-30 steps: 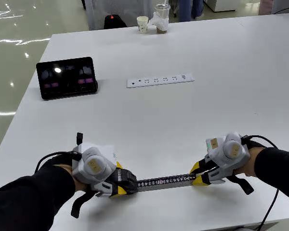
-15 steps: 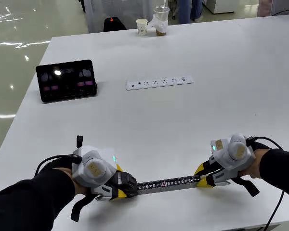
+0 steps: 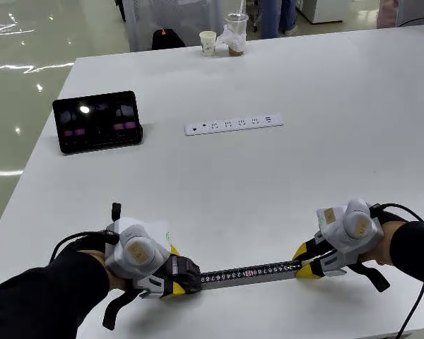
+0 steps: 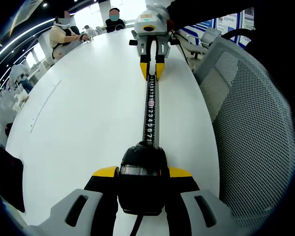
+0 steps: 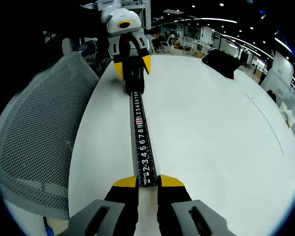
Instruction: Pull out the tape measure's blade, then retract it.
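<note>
Left gripper (image 4: 142,173): jaws clamped on the black body of the tape measure (image 3: 184,274), one jaw on each side. Body sits right between the jaw tips, low over the table (image 3: 283,183).
Blade (image 5: 140,132): pulled out, long axis runs straight from the left gripper to the right gripper, numbers facing up, just above the tabletop. Its free end points at the right gripper.
Right gripper (image 5: 147,182): jaws pinched on the blade's end, facing the left gripper head-on.
Mesh chair back (image 4: 250,123) just beside both grippers, on the person's side.
Counts: 1 tape measure, 1 blade, 2 grippers.
Well beyond the blade: 1 power strip (image 3: 233,123), lying roughly parallel to the blade.
Beyond the left gripper, outboard of it: 1 tablet (image 3: 97,120), screen lit.
Far table edge: 2 cups, paper cup (image 3: 208,39) and plastic cup (image 3: 235,28).
</note>
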Available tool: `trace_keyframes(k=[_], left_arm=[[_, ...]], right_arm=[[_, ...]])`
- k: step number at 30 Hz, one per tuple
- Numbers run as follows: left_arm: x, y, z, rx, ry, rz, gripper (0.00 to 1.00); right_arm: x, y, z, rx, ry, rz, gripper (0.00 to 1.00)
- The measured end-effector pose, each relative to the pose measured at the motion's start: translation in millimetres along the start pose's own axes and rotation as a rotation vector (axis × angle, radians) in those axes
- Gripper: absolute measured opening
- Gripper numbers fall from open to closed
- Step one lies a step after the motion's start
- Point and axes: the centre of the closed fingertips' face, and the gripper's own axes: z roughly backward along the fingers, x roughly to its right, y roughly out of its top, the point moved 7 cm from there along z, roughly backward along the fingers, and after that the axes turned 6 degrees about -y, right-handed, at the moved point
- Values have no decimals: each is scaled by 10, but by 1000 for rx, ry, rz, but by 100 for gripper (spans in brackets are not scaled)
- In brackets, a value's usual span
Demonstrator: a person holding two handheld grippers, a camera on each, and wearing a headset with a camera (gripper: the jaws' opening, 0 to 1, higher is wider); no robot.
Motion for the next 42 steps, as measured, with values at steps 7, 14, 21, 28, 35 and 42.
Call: trace_keyframes(k=[7,14,21,28,35,42], left_arm=[[3,-3,3,0,0,1,30],[6,0,9,0,2,1,30],[1,0,9,0,3,1,30],[-3,0,5,1,3,1,30],[-4,-3,-1,1,3,1,30],[-1,-1,-1,3,4,1,30]], right_arm=[[3,-33,24,-4,-4,-5,11],[26,-80,52,-10,-4,-9,11],[48,-125,88,-12,-9,-11,11],[58,-172,129,-12,-13,-21,11],[57,-209,150,-10,-16,-31,11],[52,-239,174,-17,-15,-28,11]])
